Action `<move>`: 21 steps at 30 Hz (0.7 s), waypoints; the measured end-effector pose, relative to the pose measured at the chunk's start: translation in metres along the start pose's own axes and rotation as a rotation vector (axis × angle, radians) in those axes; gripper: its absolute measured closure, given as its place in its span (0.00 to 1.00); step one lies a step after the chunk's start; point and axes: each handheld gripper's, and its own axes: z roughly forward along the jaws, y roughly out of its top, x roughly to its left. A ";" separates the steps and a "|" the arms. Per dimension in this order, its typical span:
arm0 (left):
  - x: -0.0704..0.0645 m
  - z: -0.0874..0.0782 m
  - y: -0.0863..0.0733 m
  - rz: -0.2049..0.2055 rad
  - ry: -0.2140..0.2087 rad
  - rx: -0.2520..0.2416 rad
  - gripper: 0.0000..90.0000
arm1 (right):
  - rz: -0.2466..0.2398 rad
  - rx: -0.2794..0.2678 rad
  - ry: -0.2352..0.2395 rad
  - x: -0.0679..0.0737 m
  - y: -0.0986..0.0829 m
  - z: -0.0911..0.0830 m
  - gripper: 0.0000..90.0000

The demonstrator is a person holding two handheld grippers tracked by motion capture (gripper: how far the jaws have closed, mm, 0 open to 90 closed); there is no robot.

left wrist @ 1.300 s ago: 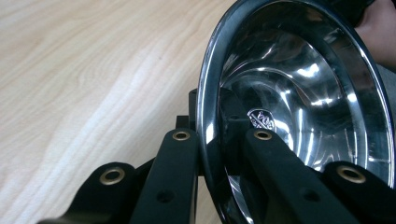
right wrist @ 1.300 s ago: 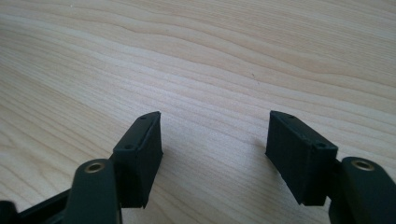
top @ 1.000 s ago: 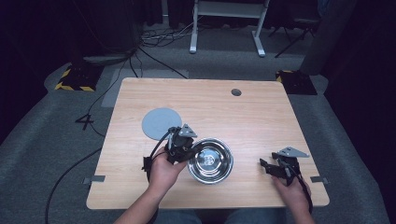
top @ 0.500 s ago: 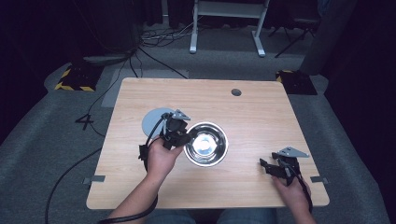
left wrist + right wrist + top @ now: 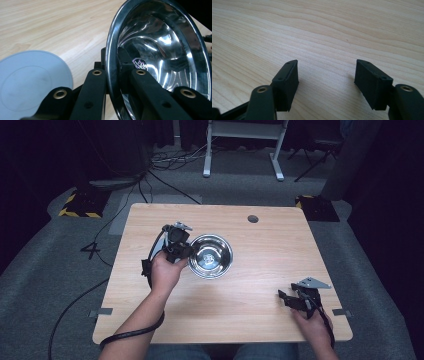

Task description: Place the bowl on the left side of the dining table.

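Observation:
A shiny steel bowl [image 5: 212, 255] hangs tilted over the middle of the wooden table [image 5: 260, 330]. My left gripper [image 5: 187, 251] is shut on the bowl's left rim, one jaw inside and one outside. In the left gripper view the bowl [image 5: 162, 50] stands on edge between the jaws of the left gripper [image 5: 112, 62], and a flat grey disc [image 5: 30, 82] lies on the table below and to the left. Near the front right edge my right gripper [image 5: 284, 299] rests low and open. The right gripper [image 5: 327, 75] has only bare wood between its fingers.
A round cable hole [image 5: 253, 218] sits near the table's far edge. The left gripper's cable [image 5: 125, 335] trails off the front left. Beyond the table are grey floor, white stand legs [image 5: 240, 150] and striped floor blocks [image 5: 80, 205].
My left gripper has carried the bowl away from the person and slightly left, over the grey disc. The right gripper has stayed put and open.

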 end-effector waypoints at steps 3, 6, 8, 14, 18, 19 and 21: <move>0.009 0.001 0.004 -0.017 0.006 0.001 0.96 | 0.000 0.000 0.000 0.000 0.000 0.000 0.40; 0.020 0.002 0.007 -0.042 0.003 -0.001 0.96 | 0.001 0.000 0.000 0.000 0.000 0.000 0.40; 0.025 0.003 0.009 -0.058 0.005 -0.005 0.96 | 0.001 0.000 0.000 0.000 0.000 0.000 0.40; 0.040 0.005 0.019 -0.042 0.020 -0.015 0.96 | 0.000 0.000 0.000 0.000 0.000 0.000 0.40; 0.047 0.006 0.026 -0.053 0.044 -0.015 0.96 | 0.001 0.000 0.001 0.000 0.000 0.000 0.40; 0.051 0.007 0.028 -0.063 0.042 -0.016 0.96 | 0.001 0.000 0.001 0.000 0.000 0.000 0.40; 0.053 0.008 0.029 -0.082 0.041 -0.024 0.96 | 0.001 0.000 0.001 0.000 0.000 0.000 0.40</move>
